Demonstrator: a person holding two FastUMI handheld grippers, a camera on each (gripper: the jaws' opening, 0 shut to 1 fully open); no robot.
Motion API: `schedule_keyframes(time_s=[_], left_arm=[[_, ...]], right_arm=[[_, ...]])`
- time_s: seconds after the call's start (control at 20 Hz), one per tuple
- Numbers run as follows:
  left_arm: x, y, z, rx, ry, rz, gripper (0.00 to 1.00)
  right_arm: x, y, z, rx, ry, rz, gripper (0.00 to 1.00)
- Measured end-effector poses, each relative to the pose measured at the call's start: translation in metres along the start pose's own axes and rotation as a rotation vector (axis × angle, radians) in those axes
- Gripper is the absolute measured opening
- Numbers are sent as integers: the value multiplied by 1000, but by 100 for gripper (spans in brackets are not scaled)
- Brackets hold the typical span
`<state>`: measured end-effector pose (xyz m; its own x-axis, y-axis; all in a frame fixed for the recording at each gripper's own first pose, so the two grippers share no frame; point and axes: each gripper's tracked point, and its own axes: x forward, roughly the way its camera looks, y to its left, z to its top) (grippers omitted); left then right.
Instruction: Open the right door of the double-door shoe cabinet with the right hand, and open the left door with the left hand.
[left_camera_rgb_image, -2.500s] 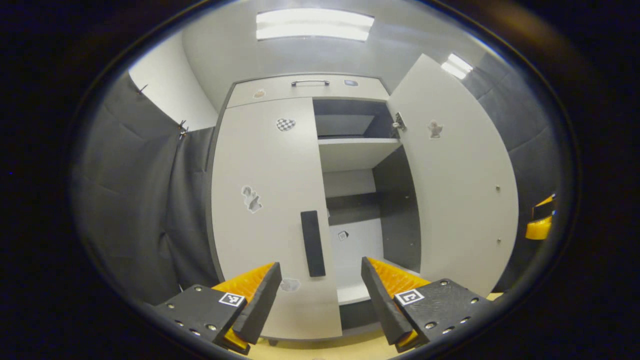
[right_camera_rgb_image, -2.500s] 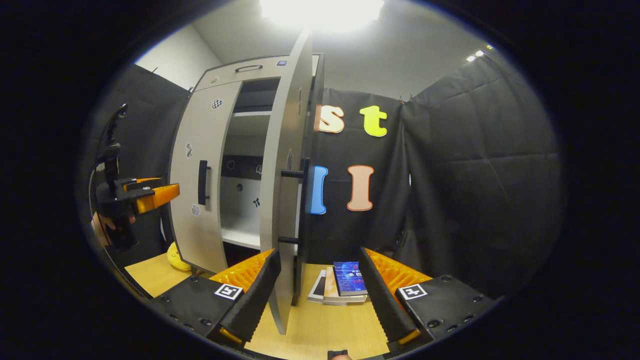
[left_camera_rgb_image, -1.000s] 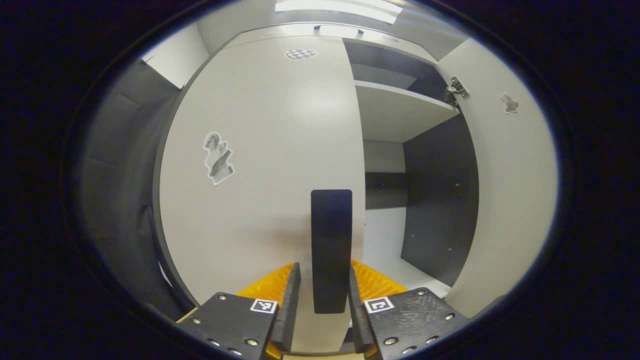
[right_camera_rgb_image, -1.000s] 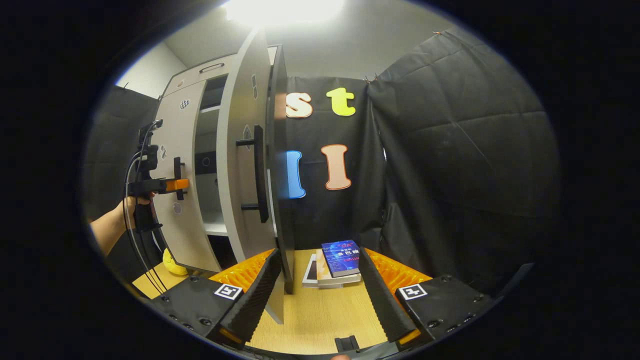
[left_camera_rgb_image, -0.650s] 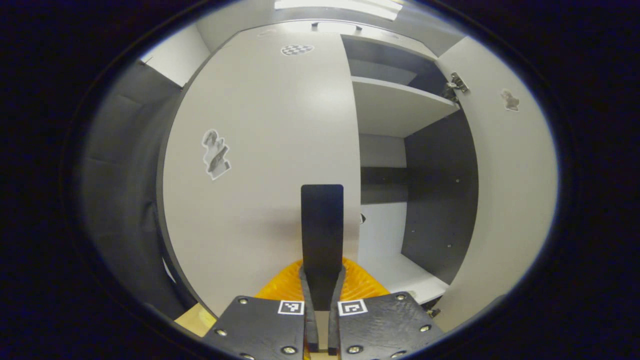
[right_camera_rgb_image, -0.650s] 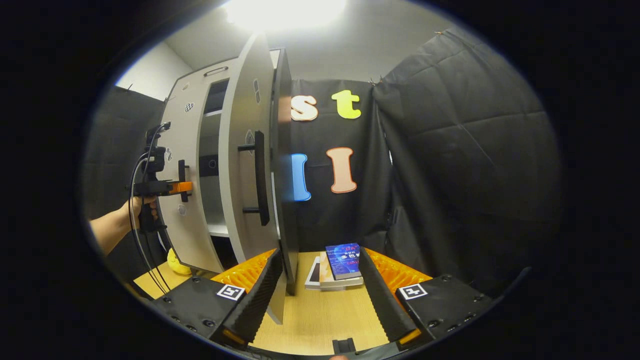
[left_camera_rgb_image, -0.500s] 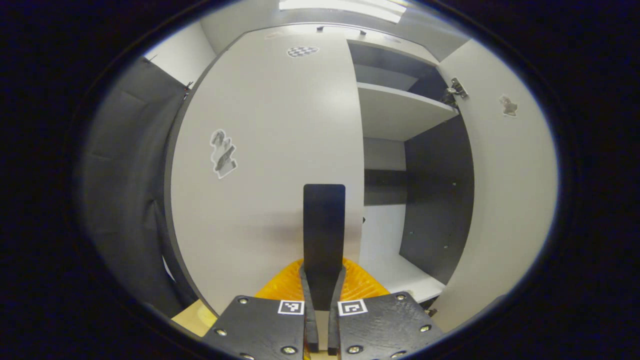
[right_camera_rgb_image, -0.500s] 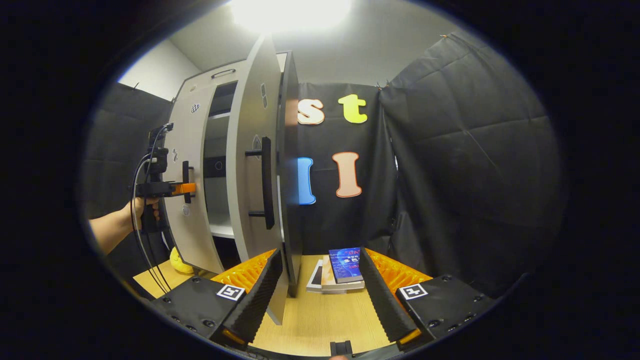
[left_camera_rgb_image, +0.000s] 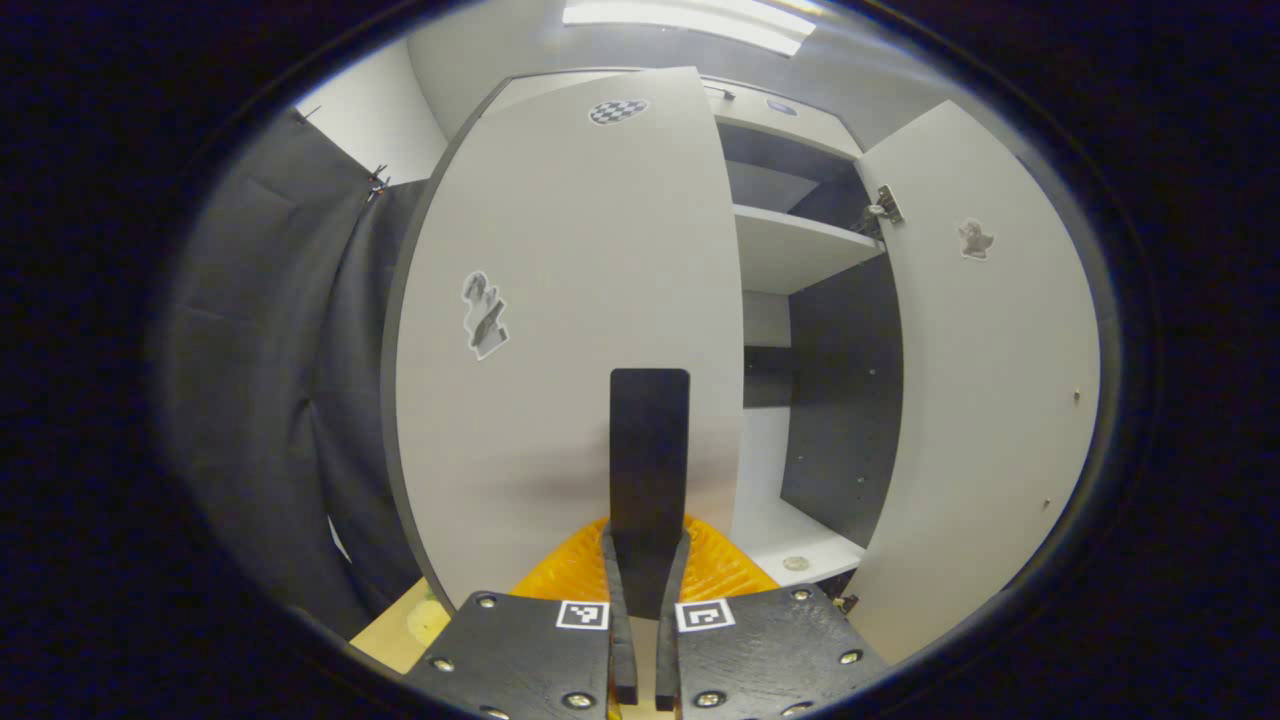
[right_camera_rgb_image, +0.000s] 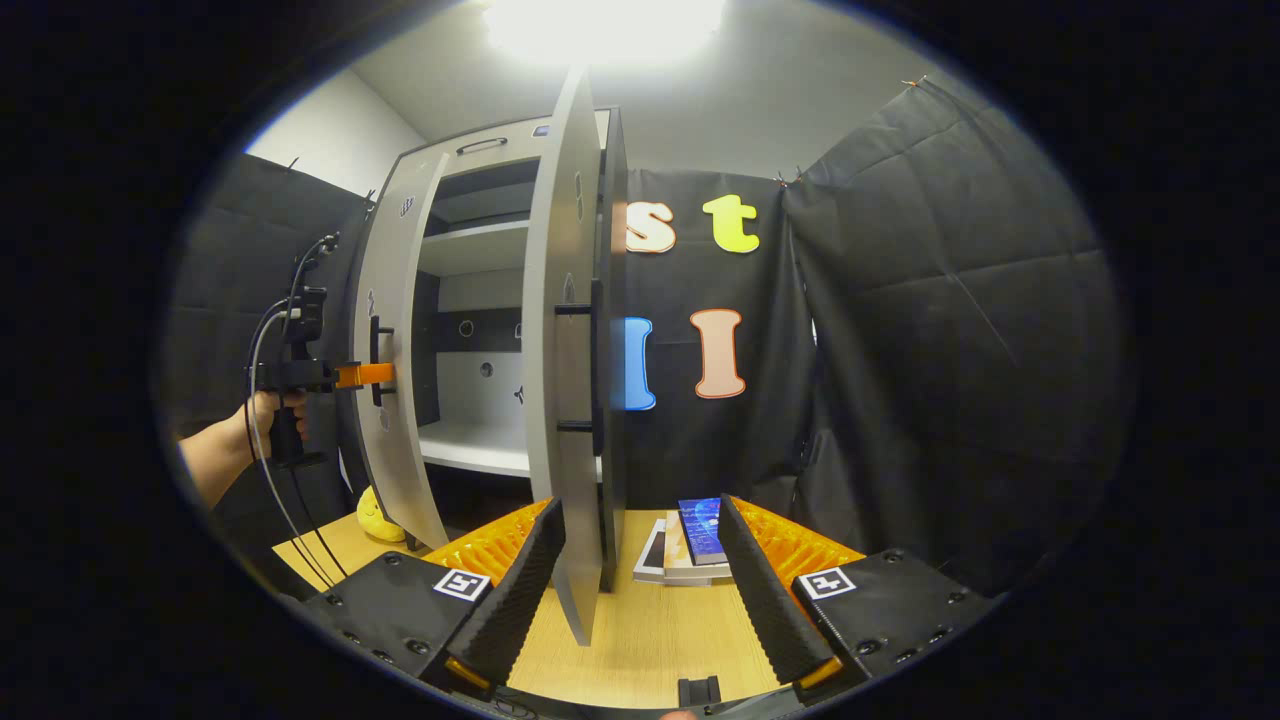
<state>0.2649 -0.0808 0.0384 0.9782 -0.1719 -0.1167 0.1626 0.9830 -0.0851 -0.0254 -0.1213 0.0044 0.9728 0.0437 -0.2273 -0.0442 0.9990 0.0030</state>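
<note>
The left gripper (left_camera_rgb_image: 640, 600) clamps the stiff bar handle (left_camera_rgb_image: 649, 460) straight ahead on the rigid, hinged left door (left_camera_rgb_image: 560, 330); the right gripper (right_camera_rgb_image: 640, 590) hangs released.

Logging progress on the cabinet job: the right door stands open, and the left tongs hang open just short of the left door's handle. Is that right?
Not quite. The left tongs are shut on the left door's handle, as the left gripper view shows; the right gripper view shows them at the handle too. The right door does stand open, and the left door has begun to swing out.
</note>
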Motion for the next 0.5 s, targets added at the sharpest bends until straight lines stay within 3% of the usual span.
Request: schedule_keyframes(time_s=[0.2,0.5], left_arm=[[0,3,2,-1,-2,-41,10],[-5,6,2,-10,-4,-80,10]], right_arm=[[-12,21,0,2,1,-11,96],[-24,45,4,-7,-7,-31,93]])
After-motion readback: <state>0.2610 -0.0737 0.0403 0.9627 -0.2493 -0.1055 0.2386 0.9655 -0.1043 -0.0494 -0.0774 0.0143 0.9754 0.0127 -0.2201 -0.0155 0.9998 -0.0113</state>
